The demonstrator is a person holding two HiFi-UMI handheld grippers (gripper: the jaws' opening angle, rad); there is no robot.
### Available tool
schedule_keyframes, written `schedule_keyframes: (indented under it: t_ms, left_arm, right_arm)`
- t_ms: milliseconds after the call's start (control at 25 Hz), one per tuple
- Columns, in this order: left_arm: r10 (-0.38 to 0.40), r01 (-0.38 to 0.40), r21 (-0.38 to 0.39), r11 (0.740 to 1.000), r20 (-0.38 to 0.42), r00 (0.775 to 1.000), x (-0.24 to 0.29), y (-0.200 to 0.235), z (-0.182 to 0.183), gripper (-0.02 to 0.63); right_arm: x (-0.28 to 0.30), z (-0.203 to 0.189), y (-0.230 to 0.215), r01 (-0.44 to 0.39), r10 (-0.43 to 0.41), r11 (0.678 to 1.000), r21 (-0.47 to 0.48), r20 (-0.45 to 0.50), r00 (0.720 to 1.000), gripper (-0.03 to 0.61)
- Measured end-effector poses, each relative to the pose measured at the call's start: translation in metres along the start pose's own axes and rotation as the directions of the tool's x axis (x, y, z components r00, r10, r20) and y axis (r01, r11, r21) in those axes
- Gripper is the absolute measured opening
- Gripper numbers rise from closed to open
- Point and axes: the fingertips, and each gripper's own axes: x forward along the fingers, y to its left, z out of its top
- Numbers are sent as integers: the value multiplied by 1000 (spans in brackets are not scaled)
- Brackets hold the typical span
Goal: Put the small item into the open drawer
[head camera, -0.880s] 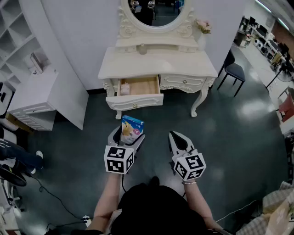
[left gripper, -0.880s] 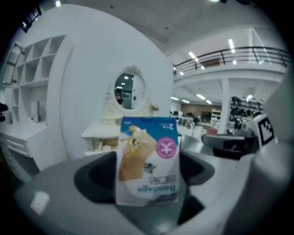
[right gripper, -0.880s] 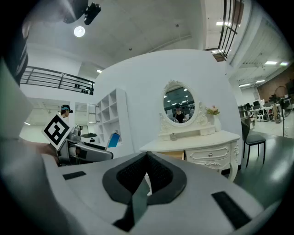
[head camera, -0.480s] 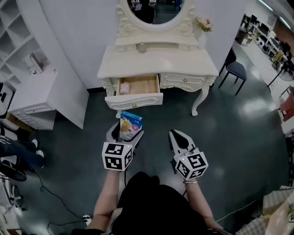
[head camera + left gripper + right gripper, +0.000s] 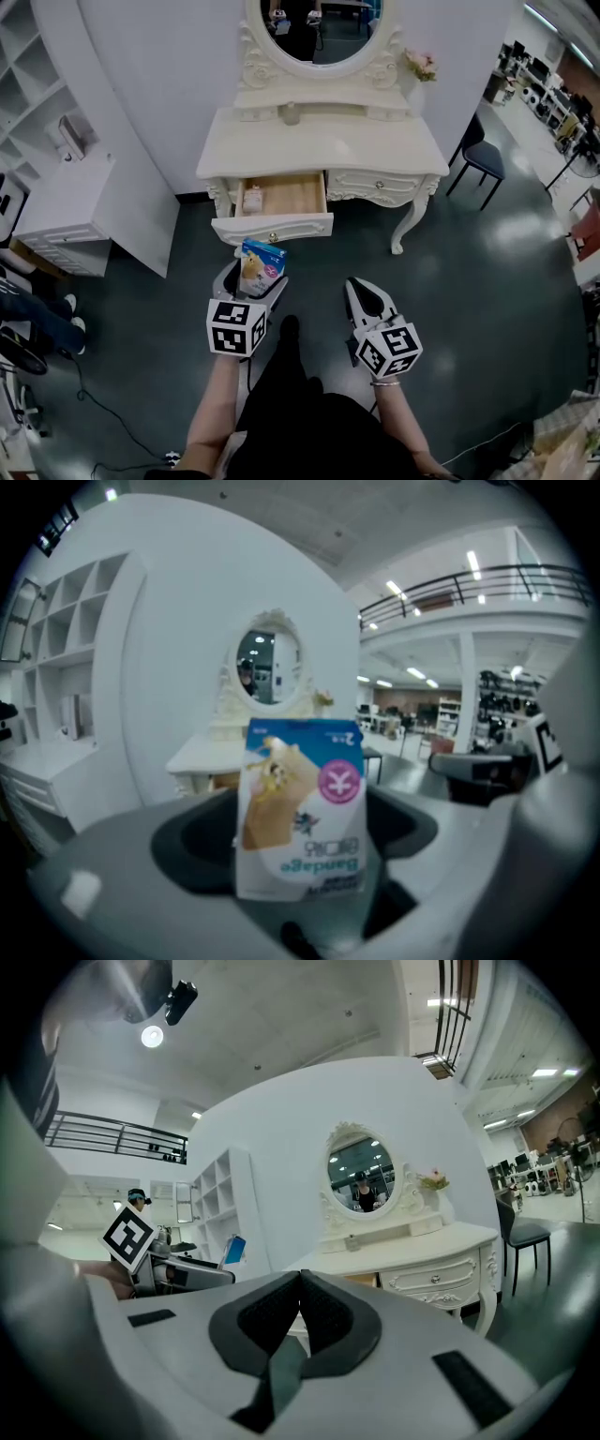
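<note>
A small blue-and-white snack packet point(image 5: 259, 267) point(image 5: 302, 808) stands upright between the jaws of my left gripper point(image 5: 251, 279), which is shut on it. The packet hangs just in front of the open left drawer point(image 5: 274, 212) of a cream dressing table point(image 5: 323, 136). The drawer has a wooden bottom, and a small pink item point(image 5: 251, 199) lies at its left end. My right gripper point(image 5: 362, 292) point(image 5: 298, 1290) is shut with nothing between its pads, held level to the right of the left one. In the right gripper view the packet point(image 5: 234, 1249) shows at the left.
An oval mirror point(image 5: 314, 26) tops the table. A white cabinet point(image 5: 70, 216) and shelves point(image 5: 23, 66) stand at the left. A dark chair point(image 5: 483, 155) sits to the right of the table. A cable point(image 5: 103, 398) runs over the dark floor. A person's feet point(image 5: 70, 314) show at the left edge.
Both grippers and the packet have come closer to the dressing table; the packet now almost reaches the drawer front. The grips look the same.
</note>
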Motion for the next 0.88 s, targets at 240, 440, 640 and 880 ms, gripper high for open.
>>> schedule_keyframes:
  t_ms: [240,440,640,880]
  left_arm:
    - [-21,21,17,1000,-2,1000,55,38,21,428]
    - [-43,43,26,999,1,999,107,74,46,428]
    - [-72,72,53,996,-4,997,152,106,68,428]
    - [-114,114,67,991,0,993,193,141,93,428]
  right_arm:
    - [57,13,-24,19,-19,1000,-1,7,1000,5]
    - [114,29,-48,46,-46,999,2,9,999,5]
    - [166,43,-66,80,-80,997,11,19,997,5]
    - [215,58,-79,124,-124,992,-2,18,992,5]
